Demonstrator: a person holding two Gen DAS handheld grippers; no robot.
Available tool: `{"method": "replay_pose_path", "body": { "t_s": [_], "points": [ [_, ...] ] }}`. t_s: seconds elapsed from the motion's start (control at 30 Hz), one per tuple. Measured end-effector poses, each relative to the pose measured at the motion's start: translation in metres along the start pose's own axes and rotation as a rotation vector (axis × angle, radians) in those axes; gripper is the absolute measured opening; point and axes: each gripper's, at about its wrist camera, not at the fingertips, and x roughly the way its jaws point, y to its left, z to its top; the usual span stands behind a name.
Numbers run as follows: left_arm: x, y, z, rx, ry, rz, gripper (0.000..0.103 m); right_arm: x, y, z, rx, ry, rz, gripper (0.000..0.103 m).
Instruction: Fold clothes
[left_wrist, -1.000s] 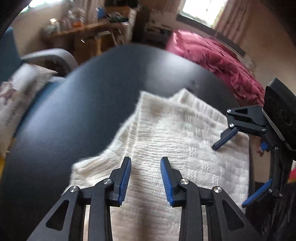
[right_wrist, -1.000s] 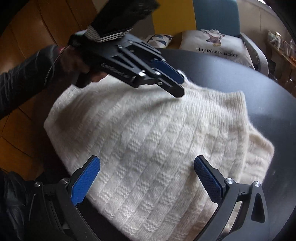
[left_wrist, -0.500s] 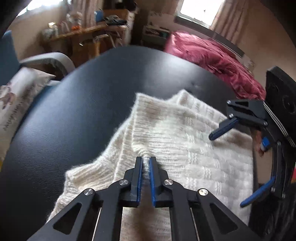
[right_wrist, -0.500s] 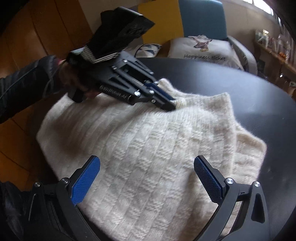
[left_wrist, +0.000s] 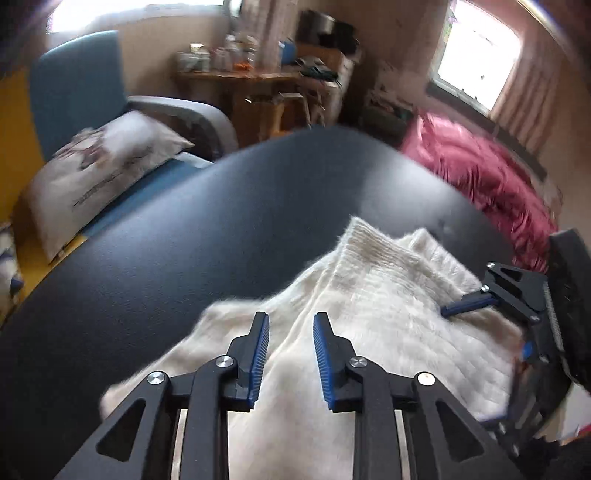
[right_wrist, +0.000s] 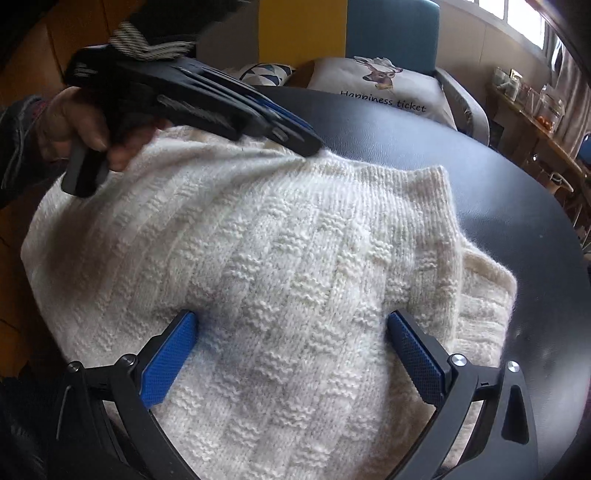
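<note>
Where the cream knitted sweater (right_wrist: 280, 266) lies folded on the dark round table (left_wrist: 184, 236), it takes up the near part of the tabletop, with a ribbed edge turned toward the far side and a second layer showing beneath it on the right. From the left wrist view, the left gripper (left_wrist: 291, 343) stands partly open, its blue-padded fingers (left_wrist: 258, 350) set a moderate gap apart above the knit, with nothing clamped between them; that view is blurred. From the right wrist view, a hand (right_wrist: 74, 122) holds this gripper by its handle, the finger ends just at the sweater's far edge, where the fabric puckers slightly; whether they touch the wool cannot be determined. The right gripper (right_wrist: 291, 354) is spread wide, its two blue pads (right_wrist: 166, 362) far apart on either side of the sweater's near portion, gripping nothing. Beyond the table stands a blue armchair (left_wrist: 74, 85) bearing a printed cushion (right_wrist: 380, 88) lettered "Happiness ticket". A crimson quilt (left_wrist: 487, 177) lies under the window (left_wrist: 480, 55).
</note>
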Motion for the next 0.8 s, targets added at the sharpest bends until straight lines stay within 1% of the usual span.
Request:
{"method": "replay_pose_path", "body": {
  "t_s": [0.07, 0.13, 0.17, 0.23, 0.27, 0.3, 0.4, 0.47, 0.5, 0.57, 0.6, 0.67, 0.73, 0.8],
  "points": [
    [-0.026, 0.007, -0.017, -0.018, -0.026, -0.008, 0.025, -0.008, -0.004, 0.007, 0.008, -0.04, 0.027, 0.103],
    [-0.041, 0.008, -0.038, -0.009, -0.011, -0.027, 0.025, -0.01, 0.001, 0.012, 0.009, -0.065, 0.08, 0.103],
    [-0.044, 0.008, -0.048, -0.001, 0.005, -0.026, 0.025, -0.008, 0.004, 0.017, 0.001, -0.069, 0.091, 0.103],
    [-0.041, 0.01, -0.066, 0.023, 0.058, 0.052, 0.025, -0.002, 0.01, 0.027, -0.015, -0.073, 0.105, 0.103],
    [-0.037, 0.014, -0.072, 0.012, 0.069, 0.087, 0.034, 0.005, 0.014, 0.031, -0.015, -0.061, 0.102, 0.103],
    [-0.035, 0.019, -0.078, -0.005, 0.073, 0.11, 0.036, 0.012, 0.018, 0.035, -0.013, -0.046, 0.097, 0.103],
    [-0.042, 0.032, -0.08, -0.111, 0.031, 0.092, 0.037, 0.018, 0.01, 0.04, -0.007, -0.038, 0.061, 0.103],
    [-0.058, 0.032, -0.082, -0.125, -0.015, 0.064, 0.036, 0.02, 0.005, 0.043, -0.003, -0.035, 0.036, 0.103],
    [-0.068, 0.032, -0.083, -0.108, -0.042, 0.06, 0.036, 0.022, 0.002, 0.045, -0.001, -0.033, 0.024, 0.103],
    [-0.084, 0.036, -0.089, -0.057, -0.054, 0.091, 0.036, 0.025, -0.004, 0.048, 0.003, -0.029, -0.001, 0.103],
    [-0.088, 0.04, -0.094, -0.032, -0.047, 0.107, 0.036, 0.026, -0.006, 0.05, 0.004, -0.027, -0.013, 0.103],
    [-0.092, 0.049, -0.099, -0.001, -0.025, 0.132, 0.037, 0.017, -0.008, 0.048, 0.005, -0.049, 0.031, 0.103],
    [-0.088, 0.06, -0.1, 0.016, 0.016, 0.116, 0.04, 0.016, 0.002, 0.046, -0.002, -0.06, 0.056, 0.103],
    [-0.081, 0.07, -0.1, 0.022, 0.053, 0.096, 0.04, 0.023, 0.019, 0.042, 0.0, -0.05, 0.04, 0.103]
  ]
}}
